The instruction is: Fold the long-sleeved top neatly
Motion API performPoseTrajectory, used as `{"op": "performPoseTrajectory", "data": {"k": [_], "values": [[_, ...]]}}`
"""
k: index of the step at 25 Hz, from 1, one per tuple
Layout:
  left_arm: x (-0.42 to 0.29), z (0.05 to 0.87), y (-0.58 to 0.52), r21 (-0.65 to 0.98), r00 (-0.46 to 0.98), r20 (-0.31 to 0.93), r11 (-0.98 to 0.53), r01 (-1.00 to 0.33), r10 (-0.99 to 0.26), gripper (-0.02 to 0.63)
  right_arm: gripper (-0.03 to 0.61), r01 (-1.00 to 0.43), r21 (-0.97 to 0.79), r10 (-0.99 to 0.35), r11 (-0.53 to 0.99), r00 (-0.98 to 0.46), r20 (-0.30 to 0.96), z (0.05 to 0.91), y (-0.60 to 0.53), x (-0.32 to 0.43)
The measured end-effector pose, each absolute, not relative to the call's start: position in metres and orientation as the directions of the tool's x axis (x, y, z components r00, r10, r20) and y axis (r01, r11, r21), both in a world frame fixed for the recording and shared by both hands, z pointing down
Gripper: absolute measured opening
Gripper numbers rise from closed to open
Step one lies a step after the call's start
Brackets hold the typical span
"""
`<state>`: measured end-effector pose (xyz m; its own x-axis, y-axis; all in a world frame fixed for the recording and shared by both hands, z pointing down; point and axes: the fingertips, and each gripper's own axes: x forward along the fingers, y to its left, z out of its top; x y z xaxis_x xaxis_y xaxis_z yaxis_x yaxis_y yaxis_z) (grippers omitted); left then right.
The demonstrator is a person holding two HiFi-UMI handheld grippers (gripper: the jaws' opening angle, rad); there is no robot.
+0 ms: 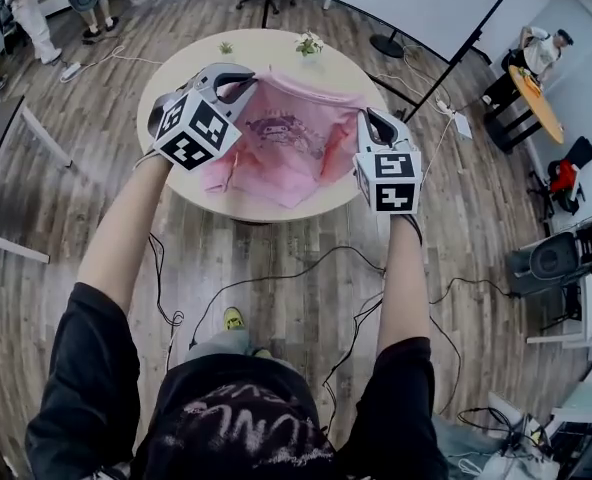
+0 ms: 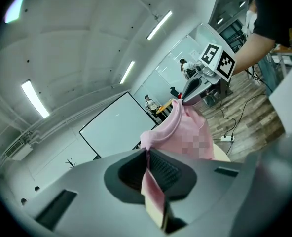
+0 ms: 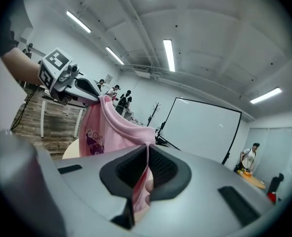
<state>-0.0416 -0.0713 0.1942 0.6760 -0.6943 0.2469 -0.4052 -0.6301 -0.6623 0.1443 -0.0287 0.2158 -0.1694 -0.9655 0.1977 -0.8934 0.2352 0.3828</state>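
Left tool point(image 1: 241, 86) and right tool point(image 1: 373, 120) are both clamped shut on pink cloth, each pinching an edge of the long-sleeved top point(image 1: 294, 140). It hangs spread between them at frame centre, over the round table point(image 1: 191, 58). It looks soft, light and floppy, so it'll likely sag; corners or seams look like the best holds. A potted plant point(image 1: 309, 43) sits at the table's upper edge.

Top point(image 1: 296, 138) over table point(image 1: 191, 63), plant point(image 1: 309, 43) behind
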Motion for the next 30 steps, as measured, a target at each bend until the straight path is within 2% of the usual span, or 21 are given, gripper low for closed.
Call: {"op": "performPoseTrajectory", "data": {"k": [16, 30], "values": [[-0.061, 0.109, 0.052, -0.727, 0.659, 0.16, -0.54, -0.425, -0.735, 0.029, 0.018, -0.866, 0.44, -0.972, 0.236, -0.213, 0.101, 0.136, 0.088, 0.128], [-0.056, 0.136, 0.033, -0.723, 0.641, 0.218, -0.563, -0.4, -0.736, 0.029, 0.018, -0.869, 0.408, -0.96, 0.28, -0.244, 0.138, 0.159, 0.062, 0.134]]}}
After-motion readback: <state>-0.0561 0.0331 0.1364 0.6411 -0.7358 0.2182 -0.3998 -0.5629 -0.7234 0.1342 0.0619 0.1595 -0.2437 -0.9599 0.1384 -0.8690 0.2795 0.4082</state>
